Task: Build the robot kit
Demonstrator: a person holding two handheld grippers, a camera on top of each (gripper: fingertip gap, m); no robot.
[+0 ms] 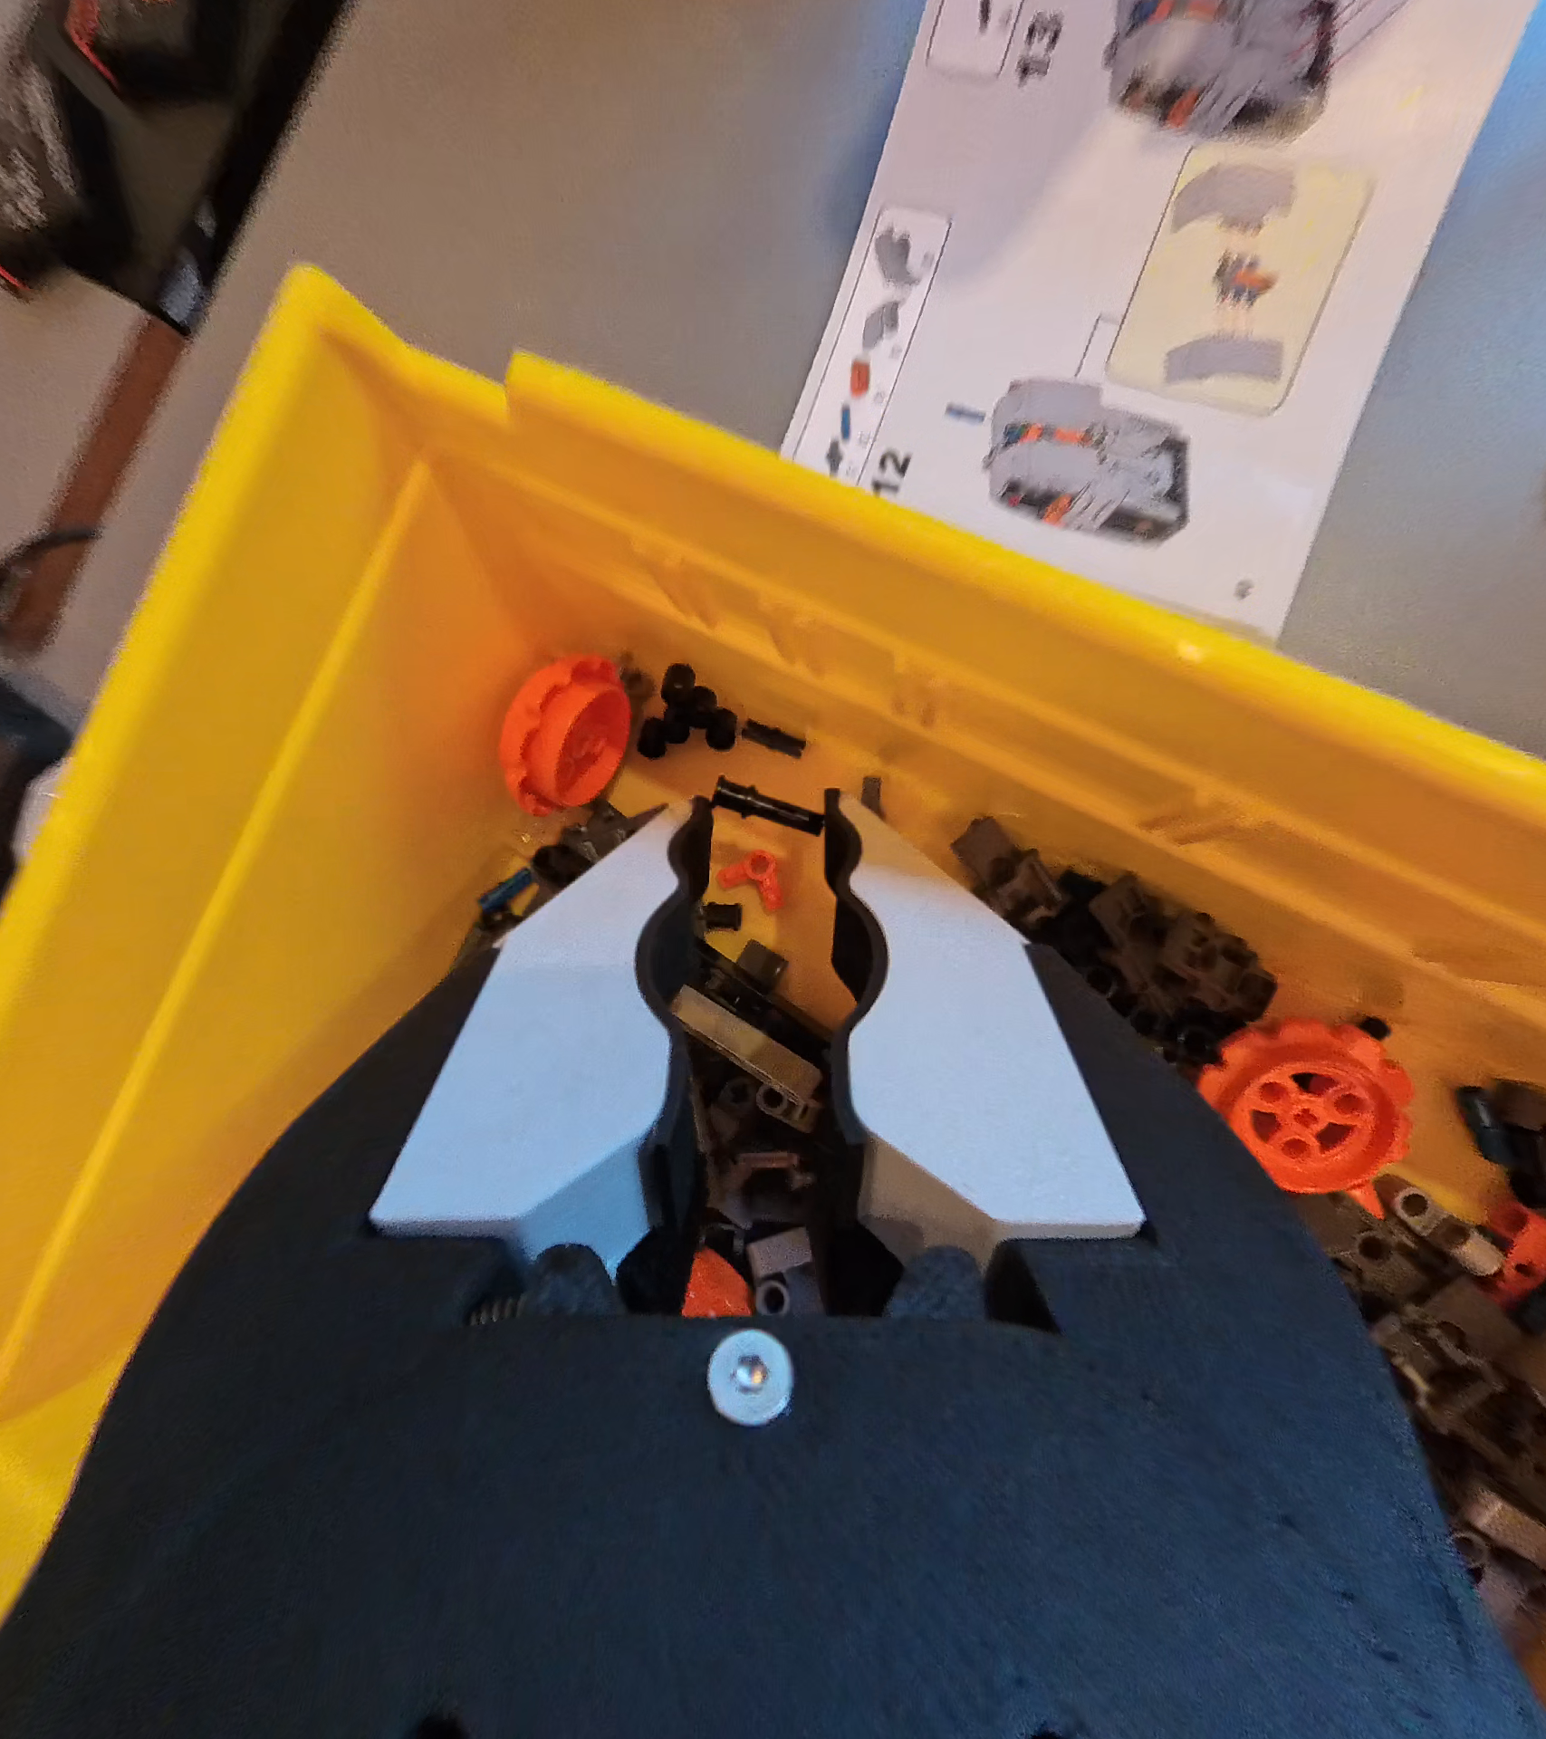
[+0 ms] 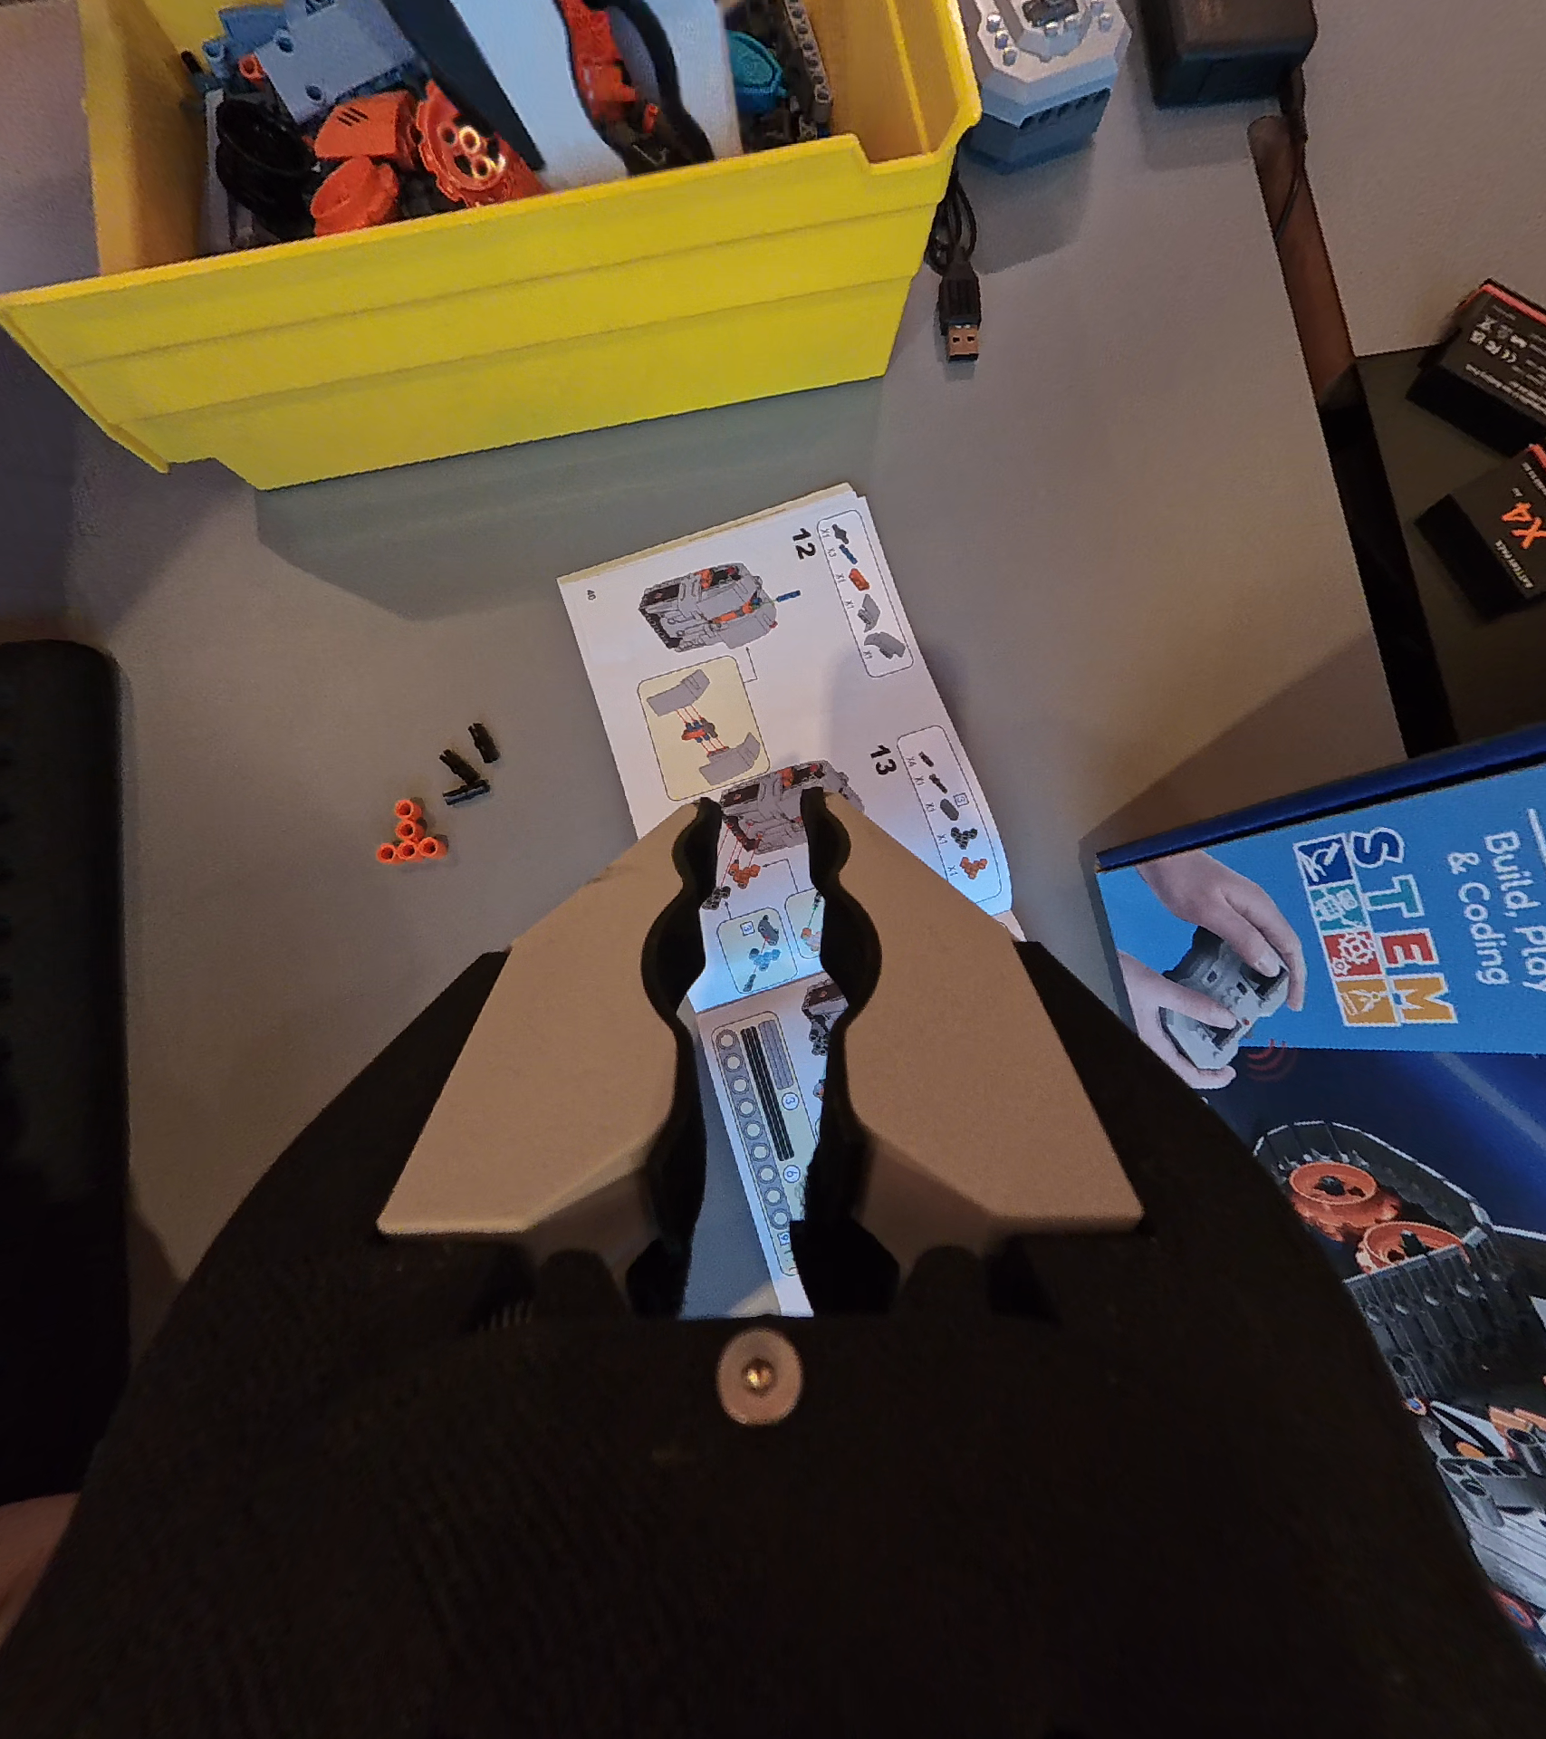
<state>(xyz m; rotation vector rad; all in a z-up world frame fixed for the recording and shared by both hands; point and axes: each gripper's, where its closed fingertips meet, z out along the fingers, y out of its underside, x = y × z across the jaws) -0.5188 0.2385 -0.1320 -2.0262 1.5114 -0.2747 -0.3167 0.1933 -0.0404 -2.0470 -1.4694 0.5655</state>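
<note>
My left gripper (image 1: pixel 767 807) is down inside a yellow bin (image 1: pixel 279 753), near its far left corner. A short black pin (image 1: pixel 764 805) spans the gap between its fingertips, and the jaws close on the pin's two ends. A small orange connector (image 1: pixel 753 873) lies just below the pin on the bin floor. An orange wheel (image 1: pixel 565 732) leans in the corner. My right gripper (image 2: pixel 757 814) hovers over an open instruction booklet (image 2: pixel 778 696) on the grey table, its jaws slightly apart and empty. The left gripper (image 2: pixel 524 85) also shows in the bin (image 2: pixel 505 320) in the right wrist view.
The bin holds several dark and orange parts, including a second orange wheel (image 1: pixel 1305 1120). Small orange bushes (image 2: pixel 409 837) and black pins (image 2: pixel 468 762) lie on the table left of the booklet. A blue product box (image 2: pixel 1409 1082) sits at right, with a USB plug (image 2: pixel 962 325) and black battery packs (image 2: pixel 1522 452) beyond. The gap from one gripper's tips to the other's is roughly 25 cm. The USB plug (image 2: pixel 962 325) is about 9 cm from my left fingertips and 25 cm from my right.
</note>
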